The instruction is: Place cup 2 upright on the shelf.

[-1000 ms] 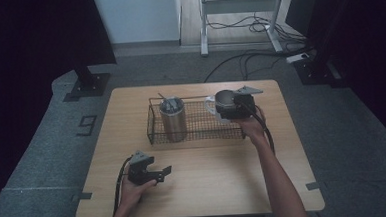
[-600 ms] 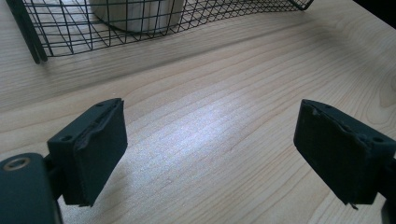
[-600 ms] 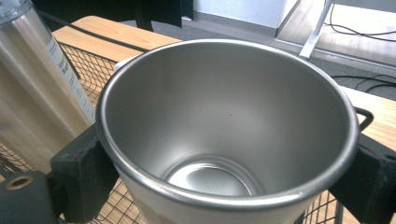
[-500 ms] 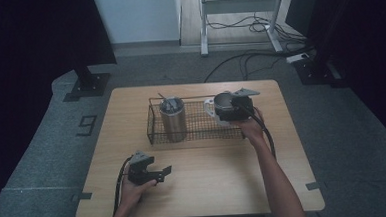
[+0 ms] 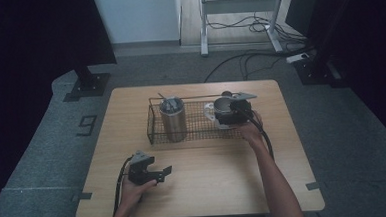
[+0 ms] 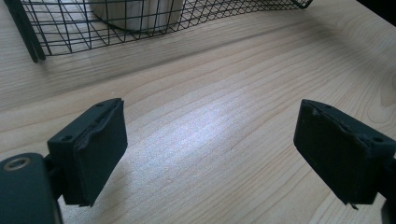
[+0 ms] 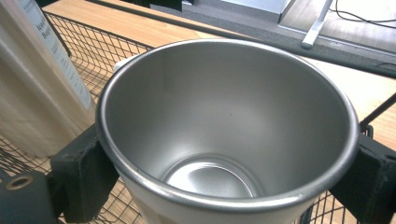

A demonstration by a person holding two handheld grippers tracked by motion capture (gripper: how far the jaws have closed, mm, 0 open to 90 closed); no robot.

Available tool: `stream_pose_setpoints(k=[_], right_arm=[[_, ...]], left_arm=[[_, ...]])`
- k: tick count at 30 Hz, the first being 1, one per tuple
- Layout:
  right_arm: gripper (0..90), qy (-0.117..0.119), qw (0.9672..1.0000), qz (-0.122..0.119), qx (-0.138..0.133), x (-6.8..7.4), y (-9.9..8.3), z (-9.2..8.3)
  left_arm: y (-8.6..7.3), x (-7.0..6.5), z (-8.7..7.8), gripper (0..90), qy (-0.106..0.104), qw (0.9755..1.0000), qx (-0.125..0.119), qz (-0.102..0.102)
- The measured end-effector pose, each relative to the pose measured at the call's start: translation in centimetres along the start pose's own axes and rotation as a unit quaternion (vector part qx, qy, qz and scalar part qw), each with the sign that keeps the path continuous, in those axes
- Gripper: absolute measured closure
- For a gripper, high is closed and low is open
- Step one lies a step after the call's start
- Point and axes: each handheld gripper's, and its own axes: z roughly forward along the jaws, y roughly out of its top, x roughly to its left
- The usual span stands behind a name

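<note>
A black wire basket (image 5: 197, 137) stands mid-table. At its left end is a tall steel tumbler (image 5: 173, 120) with a lid, seen as a beige wall (image 7: 32, 93) in the right gripper view. Over the basket's right end, my right gripper (image 5: 223, 110) is shut on an open, empty steel cup (image 5: 222, 104); both pads press the cup's (image 7: 224, 135) outer sides. My left gripper (image 5: 162, 173) rests low on the table's near left, open, with bare wood between its pads (image 6: 93, 149). It faces the basket's front mesh (image 6: 154, 23).
The wooden table (image 5: 210, 187) has open surface in front of the basket. A small white object (image 5: 209, 110) lies in the basket beside the cup. Dark curtains, a stand base (image 5: 87, 86) and floor cables (image 5: 248, 60) lie beyond the table.
The right gripper with the cup has edged slightly left and nearer over the basket's right end. The left gripper has stayed put.
</note>
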Motion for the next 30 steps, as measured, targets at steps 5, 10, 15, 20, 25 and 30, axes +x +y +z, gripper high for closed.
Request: stream_pose_setpoints(k=[5, 10, 15, 20, 25, 30], right_arm=[[7.4, 0.002, 1.0, 0.001, 0.001, -0.2, -0.1, 0.0], [7.4, -0.001, 0.9999, -0.007, 0.013, 0.1, -0.3, 0.3], [7.3, -0.003, 0.9997, -0.01, 0.023, 0.2, -0.5, 0.6], [7.3, -0.008, 0.9993, -0.016, 0.033, 0.3, -0.7, 0.9], [7.3, -0.013, 0.9989, -0.02, 0.039, 0.3, -0.7, 1.0], [7.3, -0.019, 0.9984, -0.021, 0.048, 0.3, -0.9, 1.1]], left_arm=[[0.0, -0.1, 0.1, 10.0, -0.001, 1.0, 0.002, 0.001], [0.0, -0.1, 0.2, 10.0, -0.002, 1.0, 0.002, 0.001], [0.0, -0.1, 0.1, 10.0, -0.002, 1.0, 0.002, 0.001], [0.0, -0.1, 0.2, 10.0, -0.002, 1.0, 0.003, 0.002], [0.0, -0.1, 0.2, 10.0, -0.003, 1.0, 0.003, 0.002], [0.0, -0.2, 0.2, 10.0, -0.003, 1.0, 0.004, 0.002]])
